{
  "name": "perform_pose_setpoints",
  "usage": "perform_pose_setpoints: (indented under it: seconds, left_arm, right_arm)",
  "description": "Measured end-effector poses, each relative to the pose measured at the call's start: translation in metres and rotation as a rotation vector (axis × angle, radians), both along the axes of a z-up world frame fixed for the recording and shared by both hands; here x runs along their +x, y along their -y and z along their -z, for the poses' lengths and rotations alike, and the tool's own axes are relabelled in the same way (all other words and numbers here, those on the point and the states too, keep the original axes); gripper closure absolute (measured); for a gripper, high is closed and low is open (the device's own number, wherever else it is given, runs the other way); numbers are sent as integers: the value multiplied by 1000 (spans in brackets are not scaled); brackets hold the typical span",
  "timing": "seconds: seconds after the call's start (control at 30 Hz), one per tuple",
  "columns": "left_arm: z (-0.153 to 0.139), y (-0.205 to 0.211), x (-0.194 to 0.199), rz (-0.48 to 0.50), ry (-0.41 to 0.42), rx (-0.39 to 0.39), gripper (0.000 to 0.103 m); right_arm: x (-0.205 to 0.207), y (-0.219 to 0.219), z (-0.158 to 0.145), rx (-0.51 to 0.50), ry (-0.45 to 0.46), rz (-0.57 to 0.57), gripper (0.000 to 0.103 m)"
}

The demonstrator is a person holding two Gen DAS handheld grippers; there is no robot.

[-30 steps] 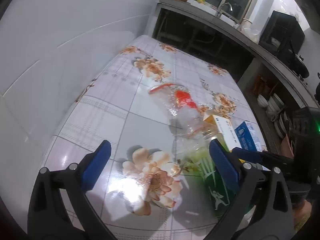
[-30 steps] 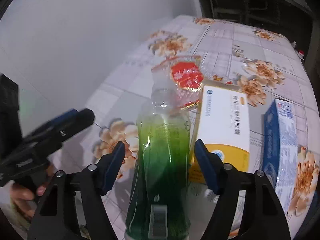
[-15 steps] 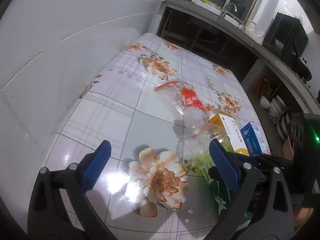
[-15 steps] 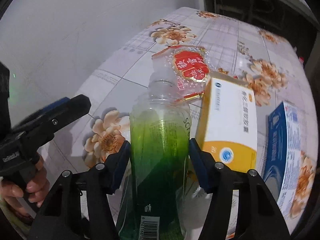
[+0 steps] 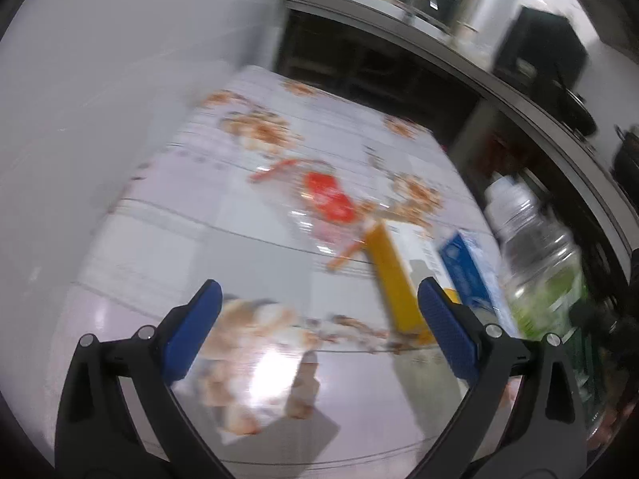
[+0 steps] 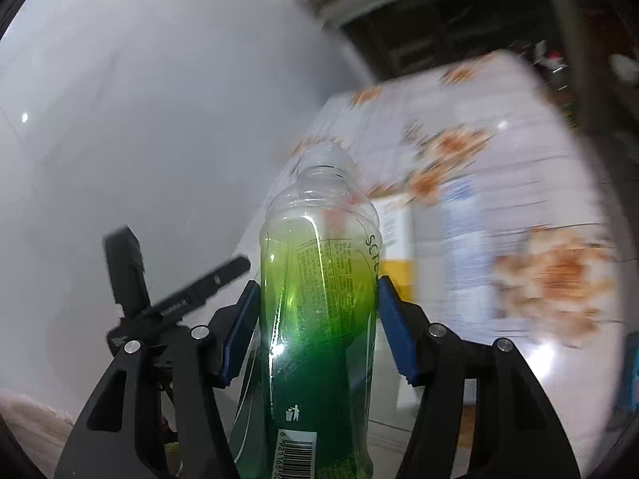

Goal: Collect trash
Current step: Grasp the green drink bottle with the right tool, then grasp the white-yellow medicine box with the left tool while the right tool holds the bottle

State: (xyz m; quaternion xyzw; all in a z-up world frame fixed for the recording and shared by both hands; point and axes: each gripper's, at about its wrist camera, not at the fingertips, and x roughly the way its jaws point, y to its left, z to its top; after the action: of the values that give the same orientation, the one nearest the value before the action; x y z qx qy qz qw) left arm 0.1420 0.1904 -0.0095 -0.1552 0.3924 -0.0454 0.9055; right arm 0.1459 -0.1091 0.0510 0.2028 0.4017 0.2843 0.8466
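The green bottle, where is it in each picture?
Left wrist view: the green bottle is at the far right edge, lifted above the table.
Right wrist view: bottom centre, clamped in the right gripper.
Shared landmark: the yellow and white box lying on the table.

On the table, the plastic wrapper lay near the middle, with the medicine box just in front of it and to its right. The carton lay right of the medicine box, close beside it. The bottle stood between the right gripper's fingers, off the table's right edge.
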Motion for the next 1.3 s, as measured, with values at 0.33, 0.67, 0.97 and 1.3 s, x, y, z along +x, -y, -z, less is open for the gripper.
perform_pose_setpoints:
  seconds: [0.33, 0.67, 0.97, 1.3]
  left_arm:
    - [21, 85, 64, 165, -87, 2, 9]
    - [54, 121, 96, 115, -152, 227, 9]
    - [47, 125, 82, 184, -87, 254, 38]
    - [40, 118, 79, 156, -105, 179, 12]
  right_arm:
    - [-25, 85, 15, -155, -8, 309, 45]
    - [-17, 91, 54, -196, -88, 345, 45]
    - [-15, 85, 60, -225, -100, 337, 45]
    - [-16, 85, 73, -197, -141, 328, 45]
